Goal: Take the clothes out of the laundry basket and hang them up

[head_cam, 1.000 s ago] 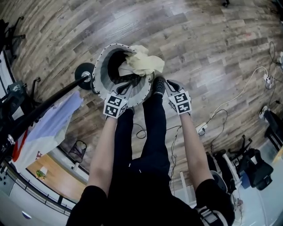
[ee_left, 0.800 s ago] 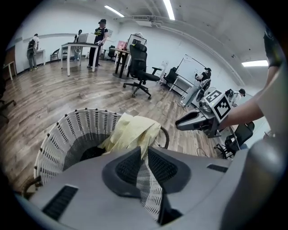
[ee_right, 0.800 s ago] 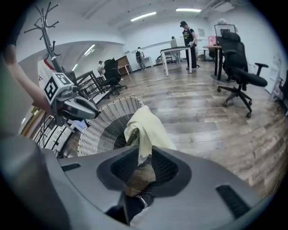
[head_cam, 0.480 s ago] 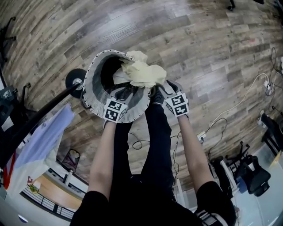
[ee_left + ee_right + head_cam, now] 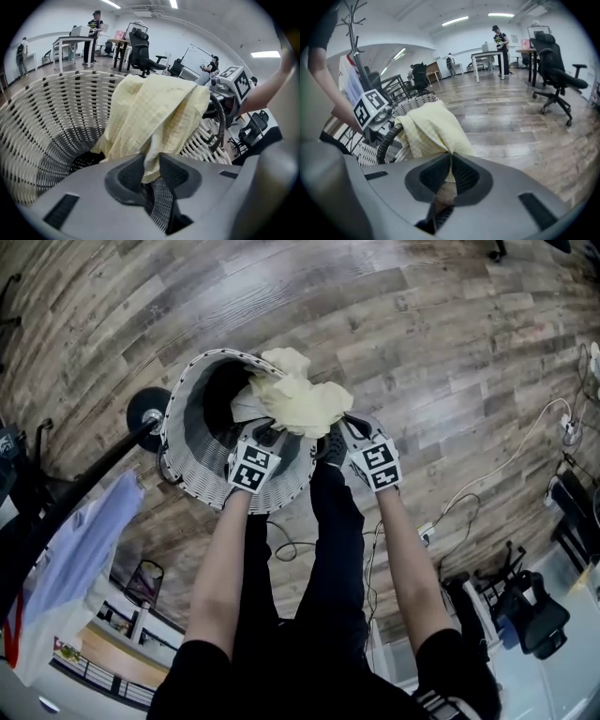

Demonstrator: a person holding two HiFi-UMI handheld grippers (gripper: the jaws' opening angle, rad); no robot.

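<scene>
**Taking hold of the yellow garment at the basket**

We are at the pick-up step. The yellow garment (image 5: 300, 401) lies bunched over the rim of the basket (image 5: 42, 108), at the upper centre of the head view. Our right gripper (image 5: 450, 159) has just been closing and now pinches a fold of the cloth. Our left gripper (image 5: 151, 161) has just been opening. A fold hangs between its parted jaws, and we judge it not yet clamped. Next, the left should close on that fold, then both should lift the garment clear of the weave.
</scene>
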